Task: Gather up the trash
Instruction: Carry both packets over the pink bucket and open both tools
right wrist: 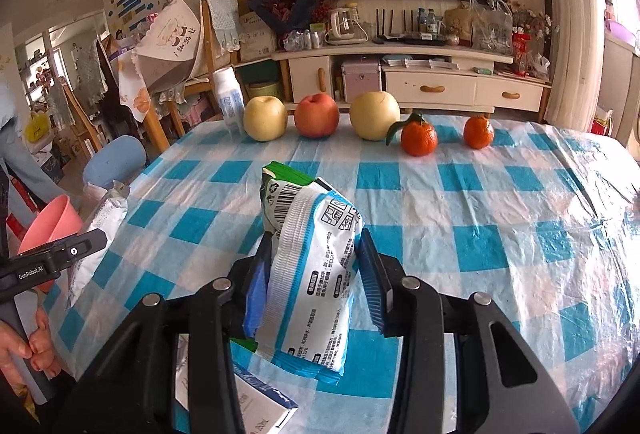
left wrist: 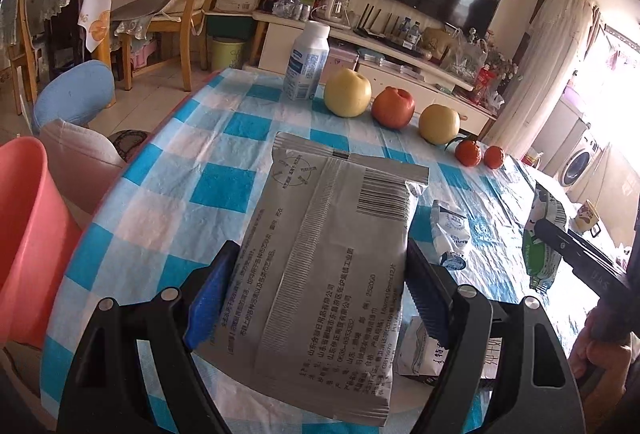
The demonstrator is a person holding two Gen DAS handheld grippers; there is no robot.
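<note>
Silver-grey pouch sits pinched in the left tongs, a blue-and-white packet in the right tongs, both over the surface, while a crumpled wrapper at three o'clock remains uncollected.

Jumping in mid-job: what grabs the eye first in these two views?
Each gripper holds a wrapper above the blue-and-white checked tablecloth: the left gripper a flat silver foil packet, the right gripper a crumpled white-and-blue plastic pouch. Along the far edge runs a row of fruit: two yellow pears, a red apple, two small oranges.
</note>
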